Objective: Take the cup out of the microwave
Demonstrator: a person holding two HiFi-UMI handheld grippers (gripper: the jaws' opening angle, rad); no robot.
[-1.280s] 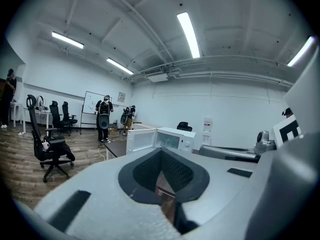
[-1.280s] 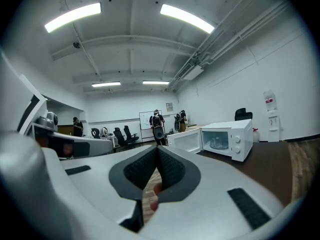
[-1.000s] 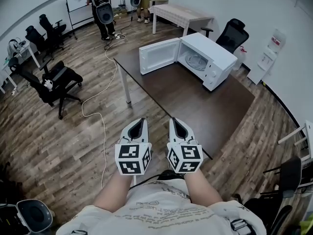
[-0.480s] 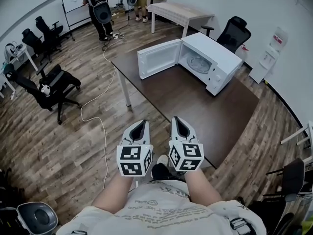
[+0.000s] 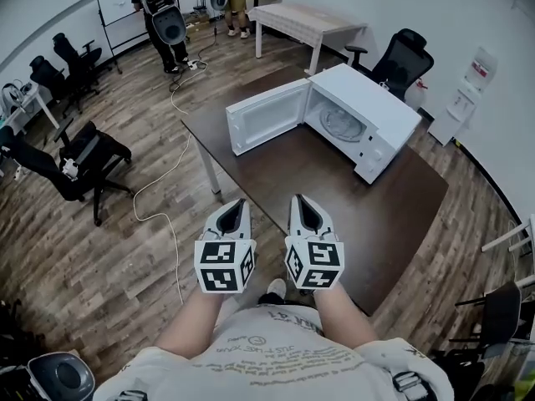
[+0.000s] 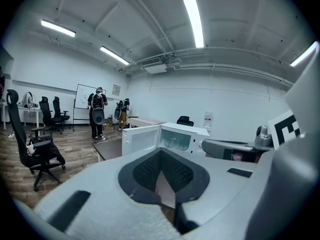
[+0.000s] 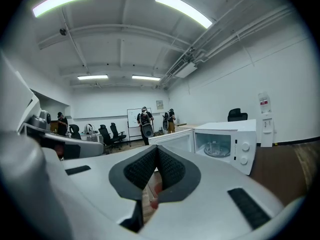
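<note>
Presumably the cup sits on the glass turntable [image 5: 338,124] inside the open microwave [image 5: 372,98], across the desk [image 5: 334,195], though I cannot make it out surely. If it is glass, expect it stiff, slick and breakable: pinch its wall gently. Left hand-held gripper [image 5: 237,205] and right hand-held gripper [image 5: 300,201] hang near the body, jaws closed, empty.
</note>
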